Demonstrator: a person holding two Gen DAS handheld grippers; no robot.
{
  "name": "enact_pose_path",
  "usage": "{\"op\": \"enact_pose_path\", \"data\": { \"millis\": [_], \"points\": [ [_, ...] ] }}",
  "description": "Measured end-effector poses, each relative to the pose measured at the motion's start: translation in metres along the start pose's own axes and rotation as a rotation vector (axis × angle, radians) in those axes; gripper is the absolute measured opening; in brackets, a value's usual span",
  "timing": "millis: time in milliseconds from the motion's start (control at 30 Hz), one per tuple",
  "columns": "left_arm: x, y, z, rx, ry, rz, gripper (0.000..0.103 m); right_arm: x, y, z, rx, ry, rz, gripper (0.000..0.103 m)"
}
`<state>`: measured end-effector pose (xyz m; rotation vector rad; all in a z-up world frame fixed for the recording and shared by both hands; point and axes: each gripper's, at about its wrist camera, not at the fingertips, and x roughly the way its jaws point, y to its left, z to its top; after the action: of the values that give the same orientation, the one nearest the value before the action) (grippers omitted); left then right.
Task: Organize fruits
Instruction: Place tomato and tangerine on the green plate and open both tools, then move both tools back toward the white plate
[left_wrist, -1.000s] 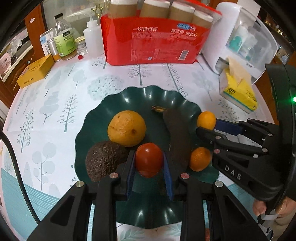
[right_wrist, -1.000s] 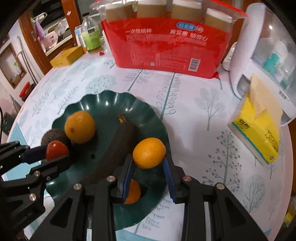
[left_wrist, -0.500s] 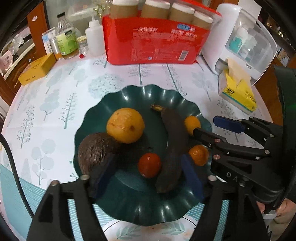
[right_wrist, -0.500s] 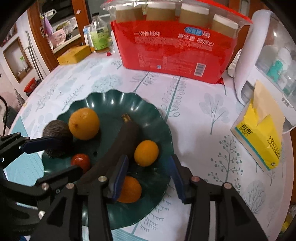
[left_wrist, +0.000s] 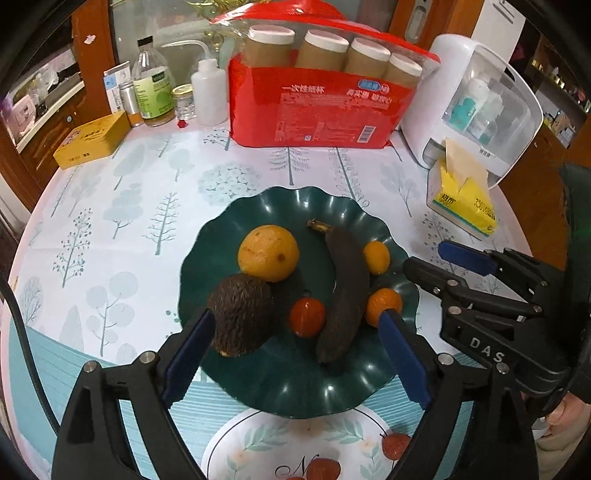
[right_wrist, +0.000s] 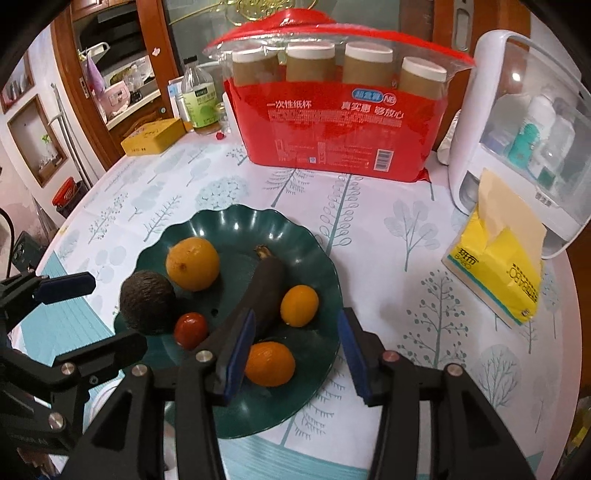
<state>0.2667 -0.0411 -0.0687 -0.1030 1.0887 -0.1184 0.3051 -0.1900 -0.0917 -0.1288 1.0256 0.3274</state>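
All the fruit lies on the green plate (left_wrist: 295, 391) on the worktop (left_wrist: 147, 206) — judging by this, the placing step is done and what remains is to draw both tools clear without nudging anything.

The left tongs (left_wrist: 295, 354) are spread wide and hold nothing; the avocado (left_wrist: 242, 314) sits just beside the left finger, the tomato (left_wrist: 306, 317) and the lower end of the dark banana (left_wrist: 345, 291) lie ahead between the pads. The right tongs (right_wrist: 293, 354) are also spread and empty — the near mandarin (right_wrist: 271, 363) lies between the pads, close to the left one, with the second mandarin (right_wrist: 299, 305) just beyond it. The orange (right_wrist: 192, 264) rests at the far side, against the avocado.

A straight pull back, away from the plate, looks safest; the round fruit would likely roll if clipped.
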Motion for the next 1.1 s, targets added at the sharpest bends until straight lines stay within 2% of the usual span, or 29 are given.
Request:
{"op": "enact_pose_path", "data": {
  "millis": [367,800,1100],
  "points": [
    [-0.051,0.014,-0.012,-0.028,-0.077,0.039,0.092,-0.044,0.002,-0.014,0.100,-0.028,-0.001,0.047],
    [-0.121,0.023,-0.043,-0.020,-0.158,0.068,0.092,-0.113,0.027,-0.044,0.141,-0.095,0.008,0.048],
    [-0.135,0.022,-0.068,0.000,-0.152,0.070,0.092,-0.138,0.044,-0.074,0.149,-0.116,0.012,0.047]
  ]
}}
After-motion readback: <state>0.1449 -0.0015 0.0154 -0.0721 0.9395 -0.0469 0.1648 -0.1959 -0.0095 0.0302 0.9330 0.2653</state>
